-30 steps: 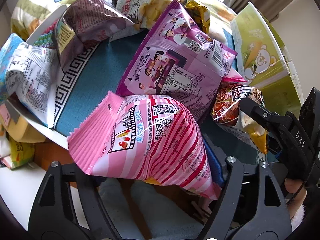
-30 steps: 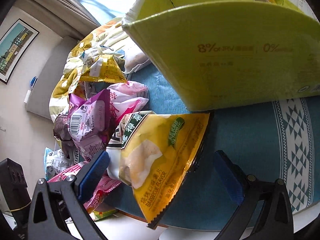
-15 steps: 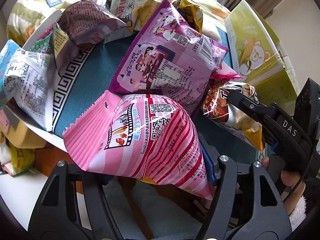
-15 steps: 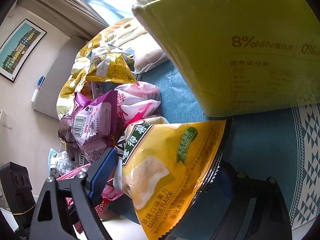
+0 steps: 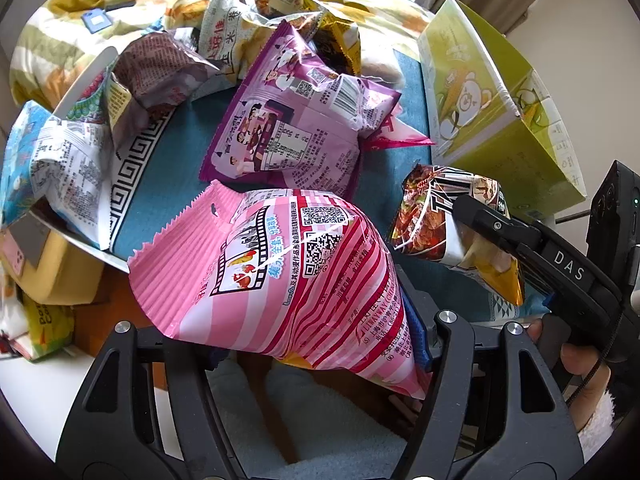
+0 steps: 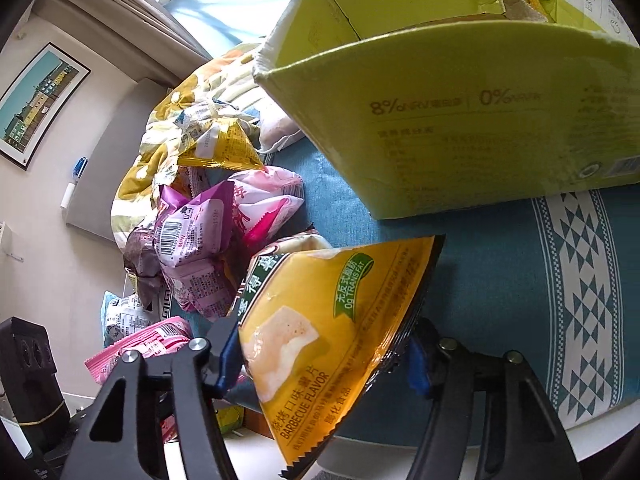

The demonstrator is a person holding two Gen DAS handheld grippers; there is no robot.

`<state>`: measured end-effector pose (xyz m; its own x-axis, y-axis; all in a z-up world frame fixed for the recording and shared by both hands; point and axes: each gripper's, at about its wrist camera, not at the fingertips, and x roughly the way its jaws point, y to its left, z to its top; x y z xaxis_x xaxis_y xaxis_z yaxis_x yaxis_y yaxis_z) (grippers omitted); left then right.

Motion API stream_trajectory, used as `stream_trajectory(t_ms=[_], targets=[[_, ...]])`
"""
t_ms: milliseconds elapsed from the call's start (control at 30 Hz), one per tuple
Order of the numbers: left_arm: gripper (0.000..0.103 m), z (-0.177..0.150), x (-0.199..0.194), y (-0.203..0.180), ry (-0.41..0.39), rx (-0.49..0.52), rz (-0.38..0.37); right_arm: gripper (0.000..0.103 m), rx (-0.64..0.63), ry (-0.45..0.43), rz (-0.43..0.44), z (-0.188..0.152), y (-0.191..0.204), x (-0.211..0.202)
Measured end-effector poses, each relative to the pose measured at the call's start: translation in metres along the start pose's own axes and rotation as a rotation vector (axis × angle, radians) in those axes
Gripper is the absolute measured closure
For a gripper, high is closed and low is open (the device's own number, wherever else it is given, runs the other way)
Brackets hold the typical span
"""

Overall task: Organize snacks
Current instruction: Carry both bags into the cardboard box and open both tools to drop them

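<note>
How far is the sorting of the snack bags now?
Done: nothing shows inside the open green cardboard box. In hand: the left gripper clamps a pink striped snack bag; the right gripper is closing on a yellow barbecue chip bag. Left: a purple snack bag and others on the blue cloth.

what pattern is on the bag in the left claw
Pink and white stripes on the bag, darker red ones near its QR codes; the left wrist view shows it best.

hidden: pink striped bag (image 5: 288, 280) covers left tool's pad | box (image 6: 460, 120) print blurred
</note>
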<state>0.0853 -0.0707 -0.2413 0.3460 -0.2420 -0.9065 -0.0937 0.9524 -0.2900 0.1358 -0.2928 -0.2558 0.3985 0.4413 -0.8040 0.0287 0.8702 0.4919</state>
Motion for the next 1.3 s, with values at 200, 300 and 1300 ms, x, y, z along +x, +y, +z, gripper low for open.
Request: stream_trajectory(t_ms=[200, 300, 1300], targets=[[0.039, 0.007, -0.044, -0.015, -0.087, 0.058, 0.053, 0.043, -0.086, -0.043, -0.003, 0.000, 0.020, -0.037], [0.039, 0.017, -0.070, -0.024, -0.152, 0.076, 0.077, 0.043, -0.164, -0.088, -0.008, 0.005, 0.033, -0.063], [0.035, 0.267, 0.058, -0.276, -0.100, 0.474, -0.102, 0.043, -0.170, -0.303, -0.360, 0.200, -0.040, -0.158]])
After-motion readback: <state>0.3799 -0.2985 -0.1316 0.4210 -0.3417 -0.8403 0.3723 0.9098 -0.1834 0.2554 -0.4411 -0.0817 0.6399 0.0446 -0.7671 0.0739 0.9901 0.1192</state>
